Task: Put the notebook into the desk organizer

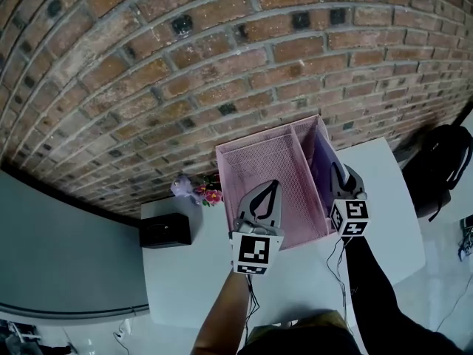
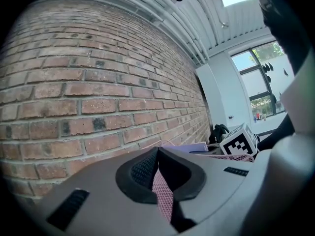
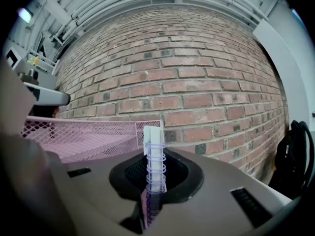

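The pink mesh desk organizer stands on the white table against the brick wall. My left gripper is shut on its near mesh wall; in the left gripper view a strip of pink mesh sits pinched between the jaws of the left gripper. My right gripper is shut on the purple spiral notebook, held upright at the organizer's narrow right compartment. In the right gripper view the notebook shows edge-on, its spiral facing me, clamped in the right gripper, with the organizer to its left.
A black box and a small bunch of flowers sit on the table left of the organizer. A black backpack rests on the floor to the right. The brick wall rises right behind the organizer.
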A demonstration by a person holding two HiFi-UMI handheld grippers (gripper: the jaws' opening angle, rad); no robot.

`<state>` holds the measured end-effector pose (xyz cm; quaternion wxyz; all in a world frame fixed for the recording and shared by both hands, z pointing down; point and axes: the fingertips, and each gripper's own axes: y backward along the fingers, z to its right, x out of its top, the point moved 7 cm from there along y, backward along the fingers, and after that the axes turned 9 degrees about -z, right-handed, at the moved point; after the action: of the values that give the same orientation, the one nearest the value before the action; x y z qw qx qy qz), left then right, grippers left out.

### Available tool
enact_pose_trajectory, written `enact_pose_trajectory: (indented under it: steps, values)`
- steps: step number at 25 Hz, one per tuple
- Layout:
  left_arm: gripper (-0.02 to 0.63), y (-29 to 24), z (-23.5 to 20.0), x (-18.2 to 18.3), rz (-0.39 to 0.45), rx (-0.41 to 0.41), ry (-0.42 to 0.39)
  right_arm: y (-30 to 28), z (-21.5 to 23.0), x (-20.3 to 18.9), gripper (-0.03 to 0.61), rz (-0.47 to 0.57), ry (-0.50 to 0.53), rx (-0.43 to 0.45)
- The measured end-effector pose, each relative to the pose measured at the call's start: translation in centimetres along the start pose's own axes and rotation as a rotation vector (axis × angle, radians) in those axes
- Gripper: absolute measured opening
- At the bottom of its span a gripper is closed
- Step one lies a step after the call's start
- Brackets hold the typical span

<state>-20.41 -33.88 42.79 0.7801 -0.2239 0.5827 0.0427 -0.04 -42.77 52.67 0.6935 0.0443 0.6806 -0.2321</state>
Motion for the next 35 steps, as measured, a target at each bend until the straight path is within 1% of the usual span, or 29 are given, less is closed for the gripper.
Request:
enact_pose_trajectory:
  steps: [6,7,10,12,15,22,28,35]
  values:
    - [0.015,0.1,-0.1,0.0,0.007,0.003,0.012,0.3,0.0,-0.6,0.055,-0.017,-0.005,0.003]
    - [0.015,0.1,-0.1,0.0,0.009,0.005,0.015,0.4,0.0,-0.6,0.078,-0.020,-0.008,0.007]
    - [0.015,0.3,0.1,0.3,0.024,0.005,0.027,0.8,0.2,0.0,0.217,-0.013,-0.031,0.055]
    - [0.015,0.4,0.2,0.6,0.036,0.003,0.035,1.2,0.3,0.6,0.236,-0.009,-0.036,0.092]
    - [0.015,1.0,0.5,0.9,0.047,0.001,0.044,2.3,0.0,1.3,0.242,-0.005,-0.023,0.102]
    - [0.015,4.2,1.2,2.0,0.093,-0.003,0.051,6.1,-0.9,2.8,0.244,0.023,0.002,0.076]
    - [0.015,7.9,1.8,2.6,0.126,-0.006,0.056,10.1,-2.7,4.1,0.244,0.056,0.024,0.050]
    - [0.015,12.3,2.3,2.0,0.115,0.022,0.079,15.6,-5.8,4.9,0.244,0.076,0.079,0.040]
